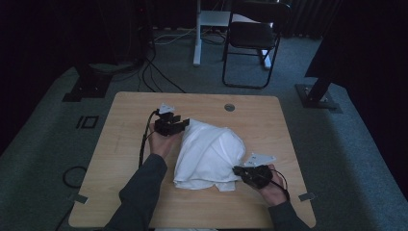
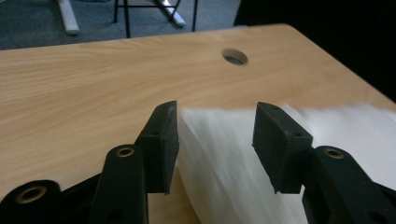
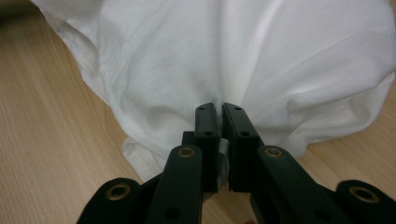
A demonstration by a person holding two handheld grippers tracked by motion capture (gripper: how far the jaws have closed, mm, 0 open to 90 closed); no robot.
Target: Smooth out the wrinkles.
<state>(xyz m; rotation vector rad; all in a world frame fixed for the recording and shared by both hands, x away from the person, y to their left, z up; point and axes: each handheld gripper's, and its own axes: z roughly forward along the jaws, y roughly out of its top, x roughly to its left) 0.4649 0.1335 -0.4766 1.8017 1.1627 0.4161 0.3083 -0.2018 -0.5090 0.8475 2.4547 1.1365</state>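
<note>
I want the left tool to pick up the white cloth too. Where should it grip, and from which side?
Probably the far-left edge of the white cloth, approached from the left. The left tool stands open there with that edge between its jaws, opposite the right tool, which is shut on the near-right corner.

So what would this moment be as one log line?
left hand-held gripper: open at white cloth | right hand-held gripper: shut on cloth

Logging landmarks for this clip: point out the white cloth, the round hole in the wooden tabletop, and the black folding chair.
White crumpled cloth (image 1: 209, 154), high view, middle of its upper surface.
Round hole in the light wooden tabletop (image 1: 229, 107), high view, centre of the hole.
Black folding metal chair (image 1: 252, 34), high view, on its seat.
</note>
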